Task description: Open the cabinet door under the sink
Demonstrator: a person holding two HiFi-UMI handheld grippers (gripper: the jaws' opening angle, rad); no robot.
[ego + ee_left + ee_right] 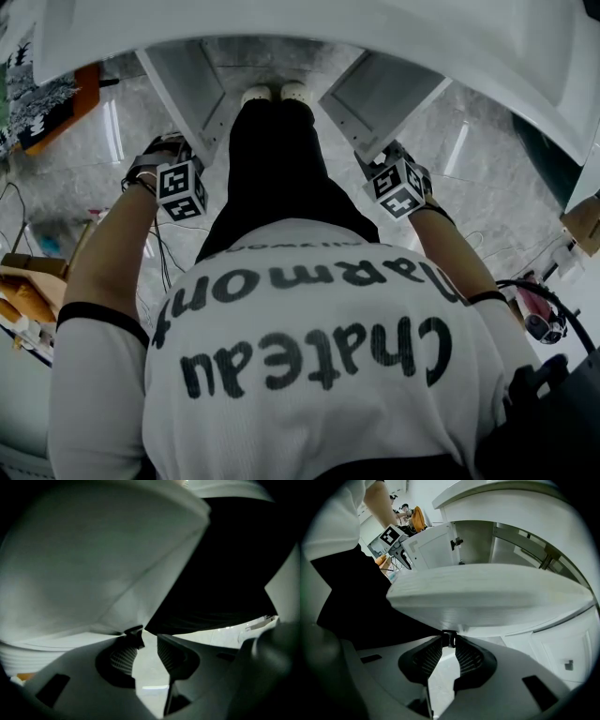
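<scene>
**Knobs at the fingertips: one pinched, one loose**

Pads (pixel 429 660) of the right gripper (pixel 449 641), cross-ribbed and rubbery-looking, are clenched on the right knob (pixel 449 635), a small dark stud at the edge of the right door (pixel 487 597). On the left gripper (pixel 149 639) the jaws stand apart: one pad (pixel 123 658) lies against the left knob (pixel 133 631) and the other is clear of it, so nothing is gripped there.

Both doors are angled well out from the cabinet under the sink (pixel 375 28), with the person's shoes (pixel 277 94) between them, so the opening looks nearly complete. To finish it well, any last pull on the right side should follow the door's arc, with the wrist turning along with the hinge (a stud this small probably slips if twisted). The pads should part fully before the hand draws back.

The left door (pixel 93 564) is a flat, matt white panel, and the right one shows a faint grain along its edge. The floor (pixel 469 187) is pale, glossy and marbled
</scene>
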